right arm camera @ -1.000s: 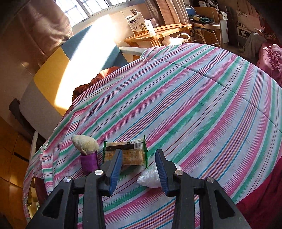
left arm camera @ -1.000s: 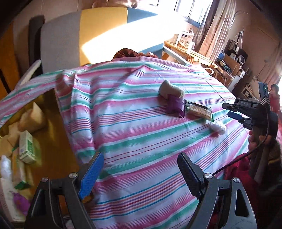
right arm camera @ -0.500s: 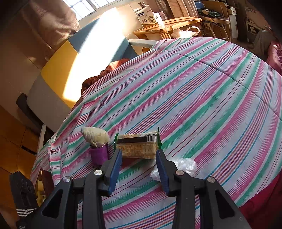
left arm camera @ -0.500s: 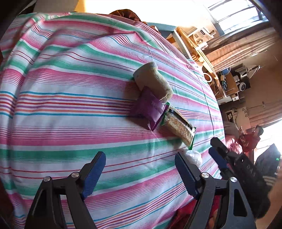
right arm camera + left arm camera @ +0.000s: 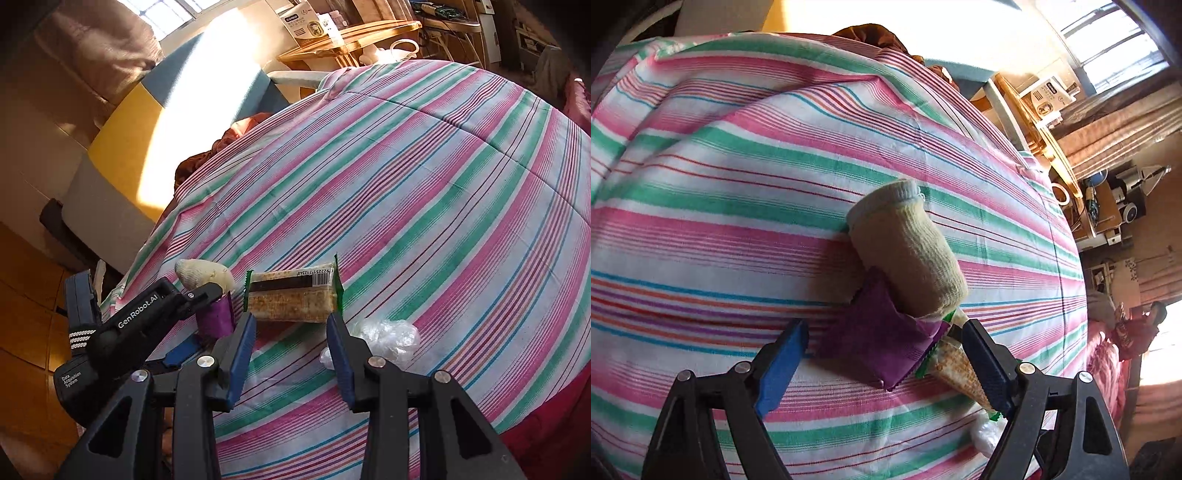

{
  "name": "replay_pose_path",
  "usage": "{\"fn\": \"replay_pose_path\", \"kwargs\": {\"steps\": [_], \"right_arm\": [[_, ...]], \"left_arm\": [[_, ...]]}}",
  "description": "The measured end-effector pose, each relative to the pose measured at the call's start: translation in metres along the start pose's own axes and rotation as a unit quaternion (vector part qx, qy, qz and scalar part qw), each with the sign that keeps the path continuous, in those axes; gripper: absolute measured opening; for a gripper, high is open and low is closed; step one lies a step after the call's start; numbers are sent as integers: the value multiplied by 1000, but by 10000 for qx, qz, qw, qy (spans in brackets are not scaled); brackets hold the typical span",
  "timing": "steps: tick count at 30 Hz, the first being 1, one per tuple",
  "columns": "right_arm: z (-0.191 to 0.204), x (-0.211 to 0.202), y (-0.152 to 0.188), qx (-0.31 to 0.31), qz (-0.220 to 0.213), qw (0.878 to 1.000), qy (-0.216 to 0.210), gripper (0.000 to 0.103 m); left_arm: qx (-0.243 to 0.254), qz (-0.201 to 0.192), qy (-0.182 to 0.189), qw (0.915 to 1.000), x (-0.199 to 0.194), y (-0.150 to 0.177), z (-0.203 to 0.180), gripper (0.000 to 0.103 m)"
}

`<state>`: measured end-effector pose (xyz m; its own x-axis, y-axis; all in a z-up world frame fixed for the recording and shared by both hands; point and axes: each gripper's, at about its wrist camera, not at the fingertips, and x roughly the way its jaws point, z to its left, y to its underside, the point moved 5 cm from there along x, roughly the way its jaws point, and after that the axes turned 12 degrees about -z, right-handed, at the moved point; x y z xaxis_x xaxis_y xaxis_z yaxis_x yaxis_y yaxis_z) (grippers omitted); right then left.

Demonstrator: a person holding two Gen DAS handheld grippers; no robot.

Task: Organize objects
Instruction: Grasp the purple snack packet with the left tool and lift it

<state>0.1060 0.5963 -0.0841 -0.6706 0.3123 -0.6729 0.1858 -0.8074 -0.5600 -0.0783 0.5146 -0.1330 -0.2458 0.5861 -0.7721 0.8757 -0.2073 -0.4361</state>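
Note:
On the striped bedspread (image 5: pixel 738 192) lie a rolled beige sock (image 5: pixel 908 258), a purple packet (image 5: pixel 879 343) under its end, a green-edged snack bar (image 5: pixel 955 365) and a crumpled clear plastic wrap (image 5: pixel 388 332). My left gripper (image 5: pixel 882 339) is open, its jaws on either side of the purple packet without closing on it. My right gripper (image 5: pixel 290 325) is open just in front of the snack bar (image 5: pixel 291 295). The left gripper also shows in the right wrist view (image 5: pixel 192 321), beside the sock (image 5: pixel 203 275) and purple packet (image 5: pixel 218 317).
A yellow, grey and blue headboard (image 5: pixel 122 122) stands behind the bed. A wooden side table (image 5: pixel 351 40) with a white box (image 5: pixel 306 18) is beyond it. Orange wooden floor (image 5: pixel 26 295) lies to the left. Red bedding (image 5: pixel 554 435) hangs at the bed's right edge.
My left gripper has swung away from the floor side and moved in close over the purple packet. My right gripper has edged nearer the snack bar.

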Motion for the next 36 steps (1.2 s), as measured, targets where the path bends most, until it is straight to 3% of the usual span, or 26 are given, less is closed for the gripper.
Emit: {"fn": "replay_pose_path", "kwargs": {"steps": [3, 7, 13, 15, 18, 23, 31, 35, 36], "right_arm": [[1, 2, 2, 36, 106, 9999, -55, 40], [-1, 0, 2, 107, 109, 9999, -76, 40], [-3, 1, 3, 112, 152, 9998, -27, 40], [-2, 2, 3, 77, 165, 9998, -3, 40], [-2, 2, 3, 48, 152, 9999, 38, 40], [-2, 3, 4, 29, 185, 9998, 59, 40], [-1, 8, 6, 89, 318, 9994, -61, 40], [-2, 10, 8, 141, 385, 9991, -119, 40], [-2, 9, 8, 154, 391, 9990, -130, 40]], "left_arm": [[911, 38, -313, 9953, 0, 8, -5, 68], [1619, 44, -382, 9861, -14, 20, 10, 55], [1964, 109, -302, 9800, -43, 32, 40, 55], [1825, 189, -232, 9827, -51, 34, 46, 55], [1235, 345, 65, 9917, -58, 35, 51, 56], [333, 352, 430, 9979, -53, 25, 40, 60], [-716, 219, 225, 9969, -28, 7, 34, 67], [-642, 124, 31, 9979, -21, 3, 27, 65], [-560, 113, -31, 9984, -21, 2, 27, 60]]}}
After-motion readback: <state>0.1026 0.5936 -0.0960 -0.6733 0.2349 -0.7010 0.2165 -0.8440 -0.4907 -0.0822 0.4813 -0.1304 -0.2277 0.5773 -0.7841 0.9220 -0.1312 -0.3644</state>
